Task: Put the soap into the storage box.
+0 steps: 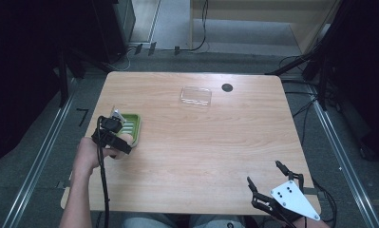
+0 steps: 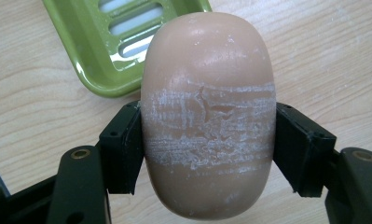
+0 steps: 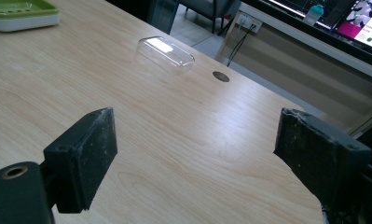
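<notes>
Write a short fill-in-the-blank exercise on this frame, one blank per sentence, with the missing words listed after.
1. The left tongs are shut on a tan bar of ____.
2. The slotted soap dish beside the bar is ____ in colour.
3. The right tongs stand ____ with nothing between them.
4. The clear plastic lid lies on the wooden table near a round dark ____ in the tabletop.

Missing words: soap; green; open; hole
</notes>
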A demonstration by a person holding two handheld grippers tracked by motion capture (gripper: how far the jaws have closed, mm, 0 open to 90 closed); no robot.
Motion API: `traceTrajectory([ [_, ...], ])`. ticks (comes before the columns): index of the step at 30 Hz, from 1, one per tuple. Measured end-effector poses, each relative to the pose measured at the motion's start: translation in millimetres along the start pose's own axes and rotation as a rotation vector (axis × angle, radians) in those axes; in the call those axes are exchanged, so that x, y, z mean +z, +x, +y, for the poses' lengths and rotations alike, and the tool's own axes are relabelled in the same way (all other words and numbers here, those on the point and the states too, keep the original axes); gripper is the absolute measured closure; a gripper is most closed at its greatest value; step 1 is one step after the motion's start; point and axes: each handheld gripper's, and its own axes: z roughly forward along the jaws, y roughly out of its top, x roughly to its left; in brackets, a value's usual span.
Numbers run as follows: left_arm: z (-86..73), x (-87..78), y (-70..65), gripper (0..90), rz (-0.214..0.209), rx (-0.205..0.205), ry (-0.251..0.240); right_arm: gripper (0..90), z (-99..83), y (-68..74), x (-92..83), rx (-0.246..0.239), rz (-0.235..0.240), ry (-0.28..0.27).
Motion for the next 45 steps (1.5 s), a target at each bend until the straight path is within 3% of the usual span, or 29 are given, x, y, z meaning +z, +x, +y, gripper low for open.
traceTrajectory([
  [16, 17.7, -3.1, 13.0, 33.8, 0.002, -0.026, -0.03, 13.3, -0.3, -0.2, 0.0, 0.005, -0.002, 0.002],
  [45, 43.3, 4.3, 23.4, 33.8, 0.002, -0.021, -0.056, 13.3, -2.0, -2.4, -1.9, 0.011, -0.009, 0.015],
])
